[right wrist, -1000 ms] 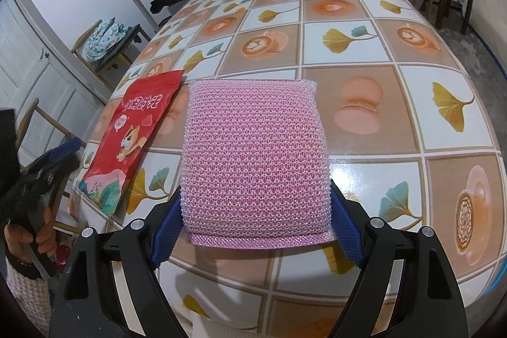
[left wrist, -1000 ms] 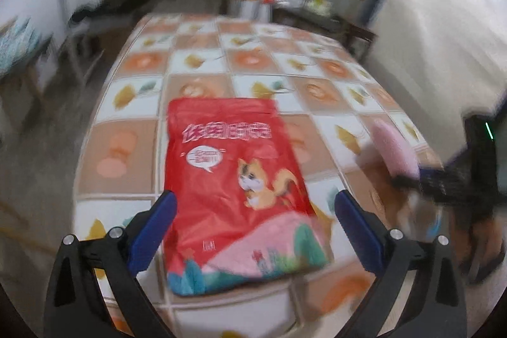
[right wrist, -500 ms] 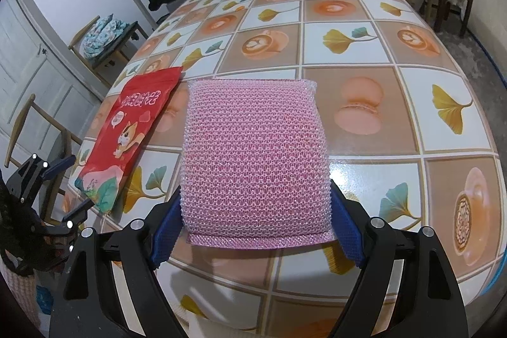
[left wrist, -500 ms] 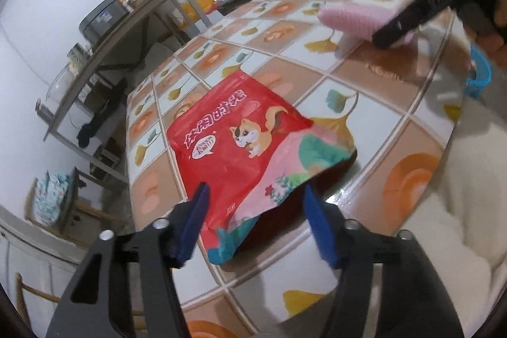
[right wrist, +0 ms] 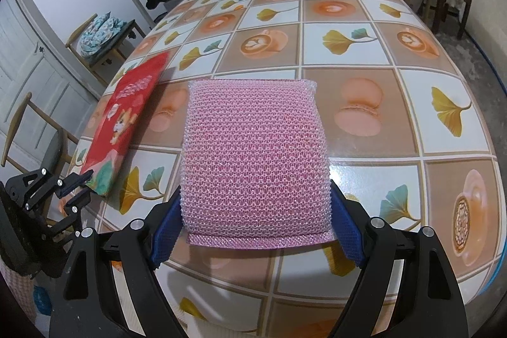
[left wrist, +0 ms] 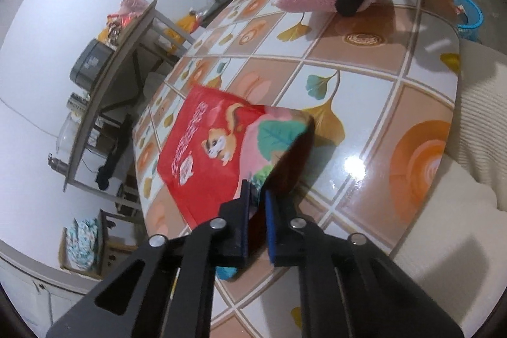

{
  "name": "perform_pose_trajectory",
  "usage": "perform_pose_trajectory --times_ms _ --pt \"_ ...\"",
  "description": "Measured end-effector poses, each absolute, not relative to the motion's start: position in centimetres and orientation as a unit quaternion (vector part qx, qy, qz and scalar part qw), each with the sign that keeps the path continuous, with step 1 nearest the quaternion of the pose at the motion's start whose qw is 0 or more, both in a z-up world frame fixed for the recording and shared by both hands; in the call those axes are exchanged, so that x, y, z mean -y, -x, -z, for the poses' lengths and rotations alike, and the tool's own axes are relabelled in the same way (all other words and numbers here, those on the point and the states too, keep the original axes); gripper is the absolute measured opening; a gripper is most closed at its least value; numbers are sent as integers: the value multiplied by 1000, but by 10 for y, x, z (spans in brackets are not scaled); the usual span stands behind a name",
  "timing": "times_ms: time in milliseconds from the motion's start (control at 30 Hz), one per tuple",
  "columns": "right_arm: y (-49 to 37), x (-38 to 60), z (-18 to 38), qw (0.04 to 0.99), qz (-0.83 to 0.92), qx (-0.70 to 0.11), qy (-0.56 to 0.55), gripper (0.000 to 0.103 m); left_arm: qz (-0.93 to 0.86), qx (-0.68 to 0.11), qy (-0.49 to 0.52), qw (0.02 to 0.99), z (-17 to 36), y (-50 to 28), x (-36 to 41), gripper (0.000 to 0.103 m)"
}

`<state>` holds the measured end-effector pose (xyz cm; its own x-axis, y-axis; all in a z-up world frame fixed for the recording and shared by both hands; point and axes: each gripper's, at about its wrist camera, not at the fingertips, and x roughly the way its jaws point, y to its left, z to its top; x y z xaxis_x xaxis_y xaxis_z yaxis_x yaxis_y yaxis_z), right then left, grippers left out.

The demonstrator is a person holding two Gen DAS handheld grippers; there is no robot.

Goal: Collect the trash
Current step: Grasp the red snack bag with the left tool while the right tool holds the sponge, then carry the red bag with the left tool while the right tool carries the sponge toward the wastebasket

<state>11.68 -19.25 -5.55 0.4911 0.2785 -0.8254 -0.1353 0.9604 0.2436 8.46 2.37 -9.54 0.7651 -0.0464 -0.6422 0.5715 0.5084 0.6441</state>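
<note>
Tiled table (right wrist: 364, 91) bearing everything. Pink mesh scrubber (right wrist: 253, 157) flat near its front edge, straddled by right gripper (right wrist: 253, 227), fingers wide apart at its sides, probably to steady it. Red snack pouch (left wrist: 218, 154) at the left edge, near end lifted, pinched by left gripper (left wrist: 256, 211), fingers together on its bottom seam, evidently for carrying off. Glossy, squirrel print, seemingly empty.
</note>
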Motion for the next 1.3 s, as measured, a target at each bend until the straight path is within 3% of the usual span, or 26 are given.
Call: perform_pose_trajectory --times_ms 900,1300 --pt "-92 221 20 885 -112 -437 -111 77 131 -114 -466 868 14 -54 11 3" --pt "-55 274 9 894 -80 -405 -174 76 183 -51 -461 867 -15 -41 62 3"
